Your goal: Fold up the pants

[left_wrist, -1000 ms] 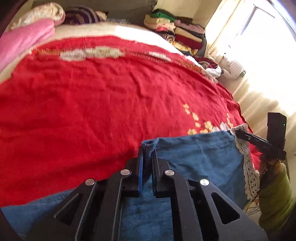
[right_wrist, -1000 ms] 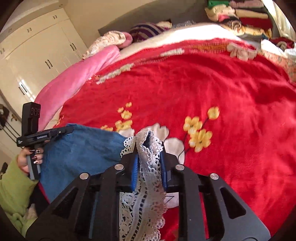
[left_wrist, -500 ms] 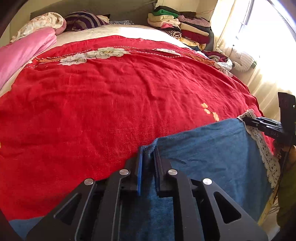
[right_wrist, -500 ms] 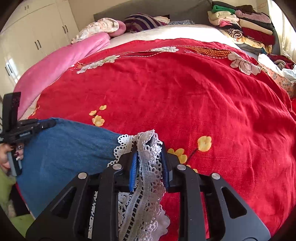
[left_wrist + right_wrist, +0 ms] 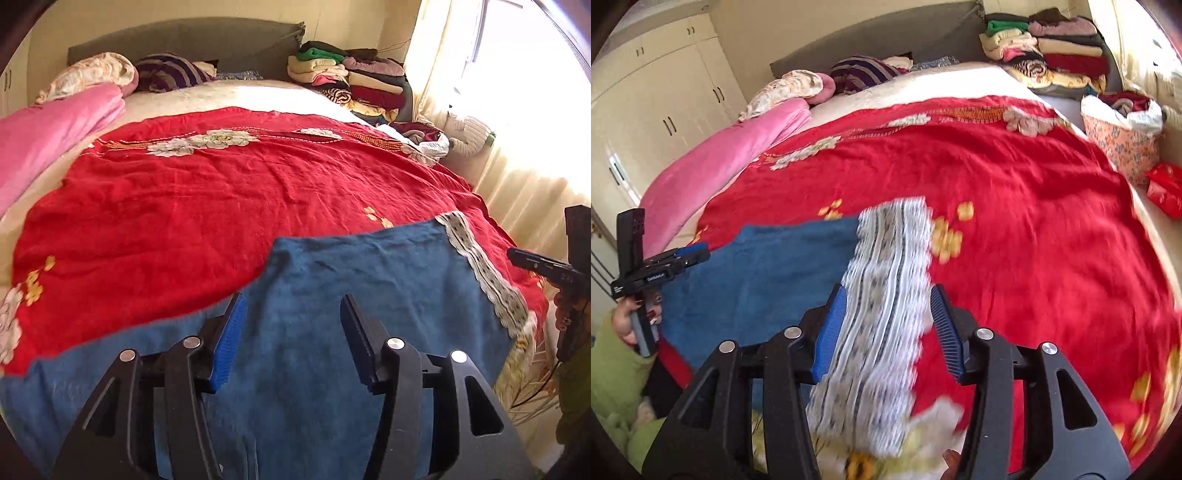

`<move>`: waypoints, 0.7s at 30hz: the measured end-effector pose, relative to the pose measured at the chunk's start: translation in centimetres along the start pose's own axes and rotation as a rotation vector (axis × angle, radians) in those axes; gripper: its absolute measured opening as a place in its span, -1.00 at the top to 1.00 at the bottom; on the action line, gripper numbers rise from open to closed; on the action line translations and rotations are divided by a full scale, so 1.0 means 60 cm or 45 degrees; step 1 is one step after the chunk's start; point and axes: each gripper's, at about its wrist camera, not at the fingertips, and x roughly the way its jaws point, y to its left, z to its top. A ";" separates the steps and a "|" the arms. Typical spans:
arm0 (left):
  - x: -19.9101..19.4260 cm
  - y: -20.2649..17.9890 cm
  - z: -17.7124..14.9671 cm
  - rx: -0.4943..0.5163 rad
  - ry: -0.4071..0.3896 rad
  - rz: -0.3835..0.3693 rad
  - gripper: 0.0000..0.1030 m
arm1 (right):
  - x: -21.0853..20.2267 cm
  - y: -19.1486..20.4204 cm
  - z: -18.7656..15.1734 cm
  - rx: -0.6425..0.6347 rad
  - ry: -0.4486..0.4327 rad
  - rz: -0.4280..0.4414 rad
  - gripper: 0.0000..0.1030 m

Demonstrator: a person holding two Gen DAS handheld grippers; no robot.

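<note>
Your blue pants [image 5: 343, 332] lie flat on the red bedspread [image 5: 207, 206], at the bedspread's near edge. Their long axis runs crosswise along that edge, from your left gripper [image 5: 291, 332] to your right gripper [image 5: 886, 325]. The white lace hem [image 5: 882, 314] marks the right-hand end, and the lace band [image 5: 484, 273] runs from the near edge toward the bedspread's middle.

Your left gripper's jaws are opening and stand apart above the blue cloth; the pads do not press it. Your right gripper's jaws are also opening, with the lace hem lying between them, loose; that picture is blurred.

Beyond the pants, the bedspread is bare all the way to its far embroidered border. A pink quilt [image 5: 716, 173] lines its left side, and a floral basket [image 5: 1123, 140] sits at its far right corner.
</note>
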 end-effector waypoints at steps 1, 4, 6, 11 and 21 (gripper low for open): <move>-0.012 0.000 -0.013 -0.011 0.001 -0.003 0.00 | -0.006 0.000 -0.013 0.015 0.006 0.008 0.22; -0.039 -0.001 -0.053 -0.028 0.027 -0.011 0.00 | -0.018 -0.007 -0.047 0.077 0.024 0.031 0.22; -0.049 -0.002 -0.078 -0.017 0.041 0.011 0.00 | -0.017 -0.011 -0.059 0.107 0.038 0.040 0.22; -0.057 0.003 -0.119 -0.033 0.085 0.083 -0.11 | 0.009 -0.011 -0.080 0.143 0.116 0.038 0.22; -0.058 -0.007 -0.144 -0.046 0.108 0.106 -0.27 | -0.005 0.028 -0.099 0.008 0.144 0.026 0.82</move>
